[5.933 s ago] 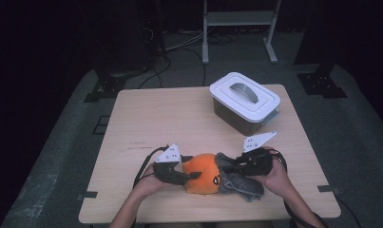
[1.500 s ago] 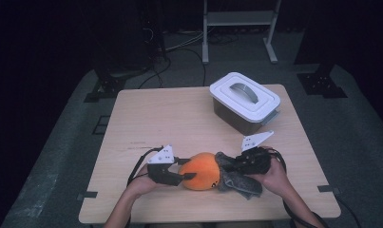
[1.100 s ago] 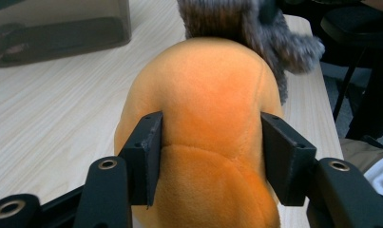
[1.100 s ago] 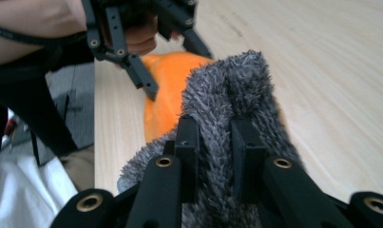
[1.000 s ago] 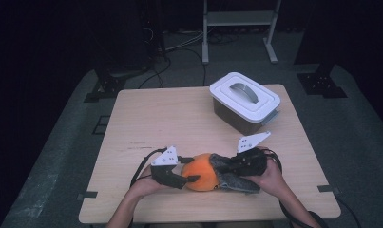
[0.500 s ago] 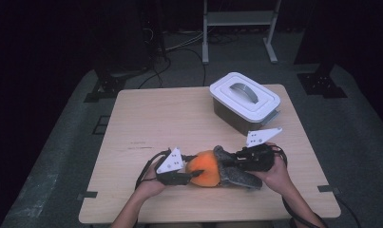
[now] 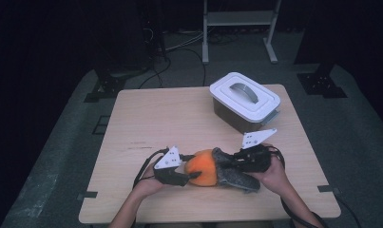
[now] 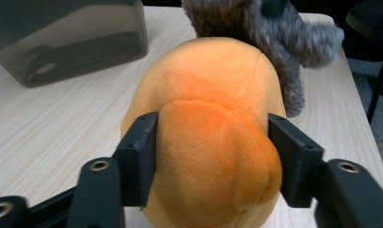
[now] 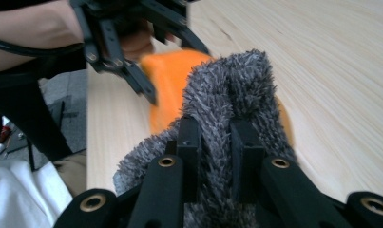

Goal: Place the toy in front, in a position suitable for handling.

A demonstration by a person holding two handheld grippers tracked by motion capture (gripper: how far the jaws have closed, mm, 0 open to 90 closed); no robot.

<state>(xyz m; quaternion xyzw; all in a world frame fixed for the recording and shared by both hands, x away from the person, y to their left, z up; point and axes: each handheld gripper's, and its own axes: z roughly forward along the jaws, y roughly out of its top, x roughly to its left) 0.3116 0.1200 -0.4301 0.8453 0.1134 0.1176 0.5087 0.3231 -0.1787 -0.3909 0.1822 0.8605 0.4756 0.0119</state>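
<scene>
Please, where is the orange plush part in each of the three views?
High view: orange plush part, near table edge, between both grippers.
Left gripper view: centre, between the left gripper jaws.
Right gripper view: upper middle, behind the grey fuzzy cover.
Shared landmark: that grey fuzzy cover.

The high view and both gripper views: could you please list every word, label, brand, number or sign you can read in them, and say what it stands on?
No readable text stands on anything here.
Lidded box: no label or brand visible.
Orange and grey plush toy: no tag or print visible.
Table: a few faint dark marks near its left middle, too small to read.
Left gripper and right gripper: only screws and holes, no lettering.
</scene>
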